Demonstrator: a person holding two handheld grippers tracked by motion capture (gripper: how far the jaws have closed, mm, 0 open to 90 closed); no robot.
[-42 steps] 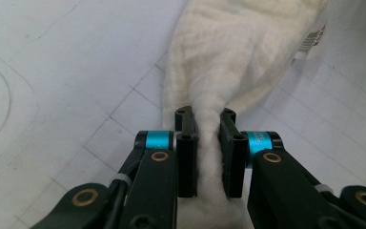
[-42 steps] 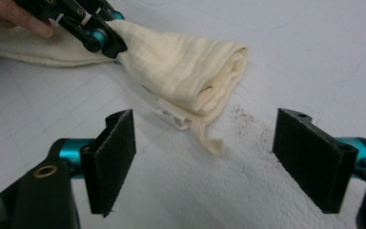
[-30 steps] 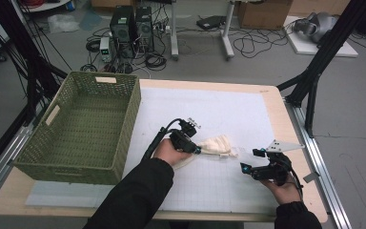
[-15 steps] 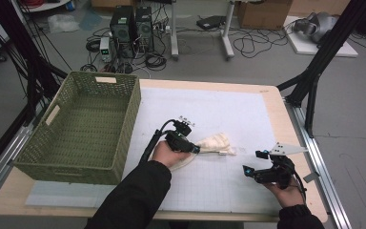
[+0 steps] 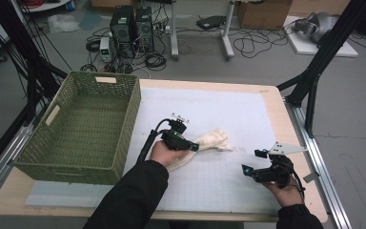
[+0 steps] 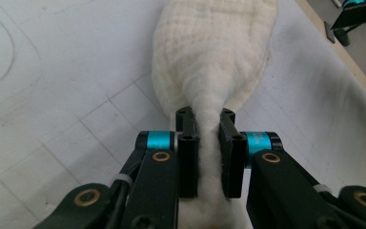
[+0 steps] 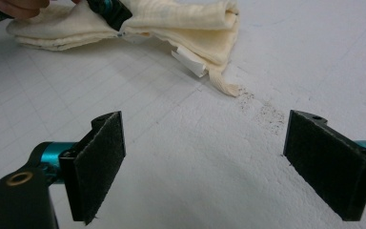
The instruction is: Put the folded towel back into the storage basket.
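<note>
Wooden-edged table (image 5: 272,100), most of its top covered by a white mat (image 5: 219,114) printed with a faint grid; the grid lines read clearly in both gripper views. A few dark specks sit on the mat (image 7: 262,112) just past the cloth's loose corner.

Cream cloth (image 5: 209,141) lies bunched lengthwise near the middle of the mat, right of the basket. Waffle-like weave in the left gripper view (image 6: 214,57). A small white tag (image 7: 189,61) sticks out from its folded end.

Left gripper (image 5: 190,145) clamped on the cloth: both black jaws press a gathered ridge of fabric between them (pads hard against it, cloth bulging out ahead). The left hand (image 5: 167,151) rests on the near end of the cloth.

Right gripper (image 5: 251,171) near the table's front right, well apart from the cloth, jaws spread wide with nothing between them; in its own view (image 7: 205,162) only bare mat lies between the pads. Grey three-cornered plate (image 5: 286,148) on top.

Green woven basket (image 5: 124,129) stands at the table's left, label on its far rim.

Room beyond: grey floor, two computer towers (image 5: 132,28), tangled cables (image 5: 248,45), cardboard boxes (image 5: 262,12), black frame struts (image 5: 324,52) at both sides.
</note>
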